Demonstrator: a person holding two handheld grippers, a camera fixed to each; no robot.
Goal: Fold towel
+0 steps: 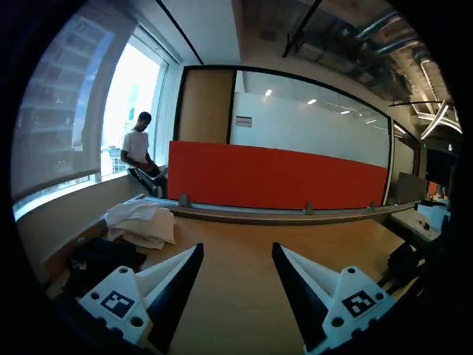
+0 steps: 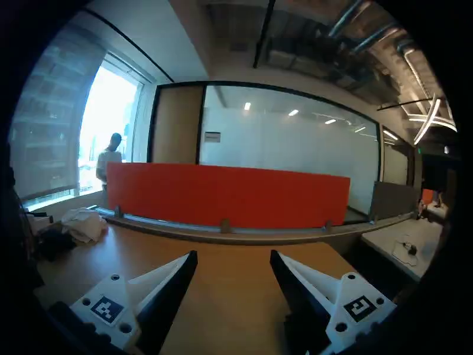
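Note:
A crumpled pile of white towels lies at the far left of the wooden desk, left of and beyond my left gripper, whose fingers stand open with nothing between them. In the right gripper view the same white pile sits far off at the left edge of the desk. My right gripper is open over bare wood, holding nothing.
An orange divider panel runs along the desk's far edge. Dark items lie beside the towels at the left. A person sits by the window behind the desk. A second desk stands to the right.

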